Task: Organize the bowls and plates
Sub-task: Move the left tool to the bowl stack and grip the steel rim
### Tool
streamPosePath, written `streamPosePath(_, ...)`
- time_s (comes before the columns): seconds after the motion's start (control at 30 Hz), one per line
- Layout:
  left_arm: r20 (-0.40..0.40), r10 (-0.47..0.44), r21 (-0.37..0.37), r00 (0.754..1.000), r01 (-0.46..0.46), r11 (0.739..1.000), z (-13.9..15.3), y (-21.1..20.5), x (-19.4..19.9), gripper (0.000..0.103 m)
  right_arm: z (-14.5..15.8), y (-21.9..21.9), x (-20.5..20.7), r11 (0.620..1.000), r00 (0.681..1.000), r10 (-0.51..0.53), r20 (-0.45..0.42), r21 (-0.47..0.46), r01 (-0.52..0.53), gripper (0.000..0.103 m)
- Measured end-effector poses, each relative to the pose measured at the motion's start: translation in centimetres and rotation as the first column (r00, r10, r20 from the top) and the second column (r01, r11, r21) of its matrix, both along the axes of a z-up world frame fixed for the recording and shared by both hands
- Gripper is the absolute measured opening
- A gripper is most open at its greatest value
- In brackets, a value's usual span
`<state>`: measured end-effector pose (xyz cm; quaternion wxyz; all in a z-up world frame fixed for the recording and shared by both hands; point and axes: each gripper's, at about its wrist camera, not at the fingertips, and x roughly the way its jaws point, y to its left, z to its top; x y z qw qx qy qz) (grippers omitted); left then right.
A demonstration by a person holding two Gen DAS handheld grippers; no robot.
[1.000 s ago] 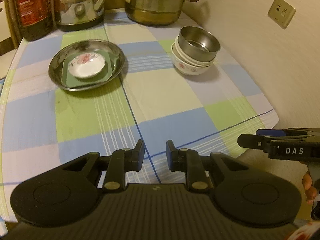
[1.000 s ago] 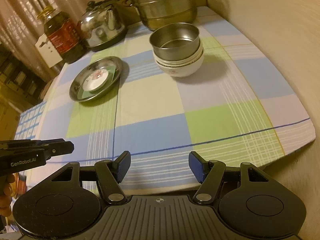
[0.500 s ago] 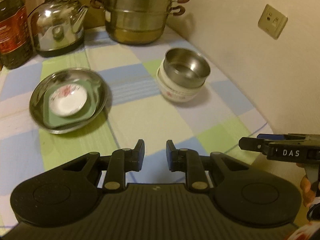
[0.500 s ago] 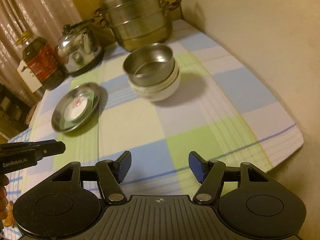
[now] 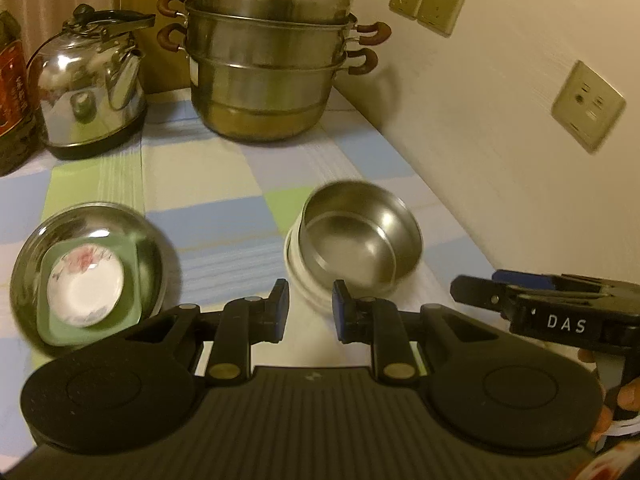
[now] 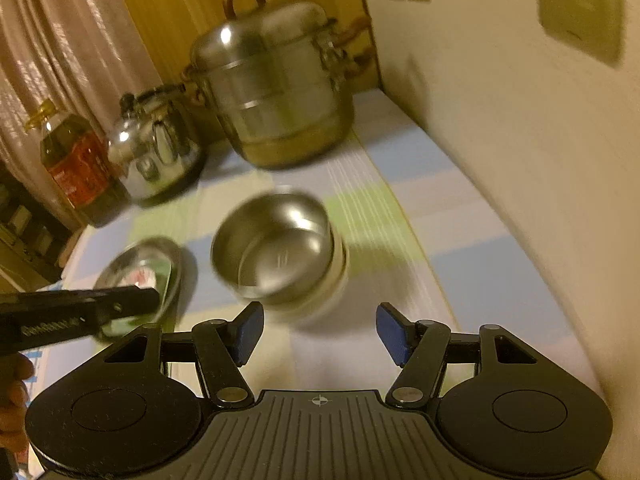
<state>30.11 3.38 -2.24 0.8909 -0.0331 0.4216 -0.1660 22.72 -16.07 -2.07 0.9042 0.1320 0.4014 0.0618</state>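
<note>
A steel bowl (image 5: 360, 236) sits nested in a stack of white bowls (image 5: 304, 284) on the checked tablecloth. To its left a steel plate (image 5: 152, 240) holds a green square dish (image 5: 132, 304) with a small white flowered saucer (image 5: 84, 284) on top. My left gripper (image 5: 310, 310) is open by a narrow gap and empty, just in front of the bowl stack. My right gripper (image 6: 320, 332) is open wide and empty, just short of the steel bowl (image 6: 276, 248). The plate stack (image 6: 160, 268) shows partly behind the left gripper's side.
A large steel steamer pot (image 5: 268, 52) and a kettle (image 5: 88, 84) stand at the back, with an oil bottle (image 6: 80, 168) at the back left. The wall with sockets (image 5: 588, 104) runs close along the right. The table edge lies on the right.
Both grippers have moved forward over the table toward the bowl stack, which now looks much nearer. Neither gripper's opening has changed. Nothing on the table has moved.
</note>
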Motion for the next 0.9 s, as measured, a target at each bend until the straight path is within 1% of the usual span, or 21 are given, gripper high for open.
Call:
streamPosePath(0.03,-0.001,0.009,0.000,1.000,-0.009,1.000,-0.2,-0.4,0.7,0.020,0.0,-0.2,0.9,1.000,1.000,0.010,0.012,0.002,-0.010,0.056)
streamPosePath(0.1,-0.011,0.024,0.008,1.000,-0.024,1.000,-0.7,-1.2,1.9,0.020,-0.1,-0.6,2.4,0.999,0.999,0.034,0.030,0.008,-0.034,0.047)
streamPosePath(0.17,-0.019,0.035,0.023,0.999,-0.034,0.999,-1.4,-1.9,3.0,0.020,-0.5,-1.0,3.8,0.999,0.998,0.053,0.037,0.010,-0.054,0.042)
streamPosePath(0.33,-0.050,0.064,0.047,0.997,-0.061,0.997,-2.7,-2.5,4.6,0.020,-1.9,-1.2,6.6,0.995,0.994,0.101,0.037,0.014,-0.102,0.036)
streamPosePath(0.43,-0.061,0.073,0.052,0.995,-0.070,0.996,-3.1,-2.6,5.2,0.020,-2.7,-1.4,7.5,0.992,0.992,0.125,0.029,0.029,-0.126,0.030)
streamPosePath(0.5,-0.064,0.078,0.054,0.995,-0.074,0.996,-3.3,-2.7,5.5,0.019,-3.0,-1.5,8.0,0.990,0.990,0.139,0.030,0.032,-0.140,0.019)
streamPosePath(0.53,-0.064,0.077,0.056,0.995,-0.074,0.996,-3.4,-2.7,5.6,0.019,-3.1,-1.5,8.1,0.989,0.989,0.145,0.029,0.030,-0.146,0.017)
streamPosePath(0.57,-0.065,0.074,0.058,0.995,-0.071,0.996,-3.5,-2.8,5.7,0.017,-3.2,-1.5,8.3,0.988,0.988,0.152,0.028,0.029,-0.152,0.011)
streamPosePath(0.6,-0.066,0.070,0.059,0.995,-0.066,0.996,-3.6,-2.8,5.8,0.016,-3.3,-1.6,8.4,0.987,0.987,0.159,0.028,0.029,-0.160,0.007)
streamPosePath(0.67,-0.064,0.057,0.056,0.996,-0.053,0.997,-3.7,-2.9,5.9,0.011,-3.5,-1.5,8.5,0.985,0.985,0.168,0.029,0.020,-0.169,0.005)
streamPosePath(0.7,-0.064,0.051,0.061,0.997,-0.047,0.997,-3.8,-3.1,6.0,0.010,-3.7,-1.6,8.5,0.985,0.985,0.170,0.029,0.018,-0.171,0.004)
streamPosePath(0.73,-0.062,0.046,0.071,0.997,-0.042,0.997,-3.9,-3.2,6.0,0.007,-3.8,-1.6,8.5,0.985,0.985,0.171,0.026,0.018,-0.172,0.004)
streamPosePath(0.9,-0.053,0.038,0.096,0.998,-0.033,0.995,-4.2,-3.6,6.2,0.008,-4.6,-1.8,8.6,0.984,0.984,0.176,0.018,0.023,-0.176,0.004)
